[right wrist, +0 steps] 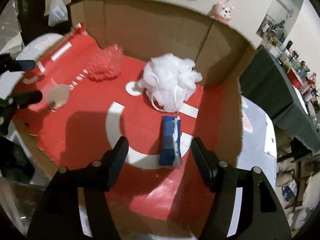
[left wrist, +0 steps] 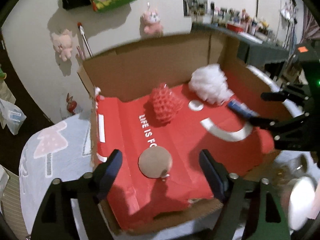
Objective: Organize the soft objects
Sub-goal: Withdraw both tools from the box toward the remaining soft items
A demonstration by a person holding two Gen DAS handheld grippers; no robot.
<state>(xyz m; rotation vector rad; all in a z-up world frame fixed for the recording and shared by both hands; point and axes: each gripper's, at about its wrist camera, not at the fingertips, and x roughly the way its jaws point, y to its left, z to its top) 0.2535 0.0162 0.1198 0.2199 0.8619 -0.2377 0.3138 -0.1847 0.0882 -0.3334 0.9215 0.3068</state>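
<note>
The left gripper (left wrist: 161,165) was held with its jaws spread wide and nothing between them, the two dark fingers pointing forward and downward. The right gripper (right wrist: 159,152) was likewise wide apart and gripped nothing, its fingers angled down in the same manner. In the left wrist view the right gripper appeared at the right edge, reaching in from that side; in the right wrist view the left gripper showed at the left edge. The two were well apart.
</note>
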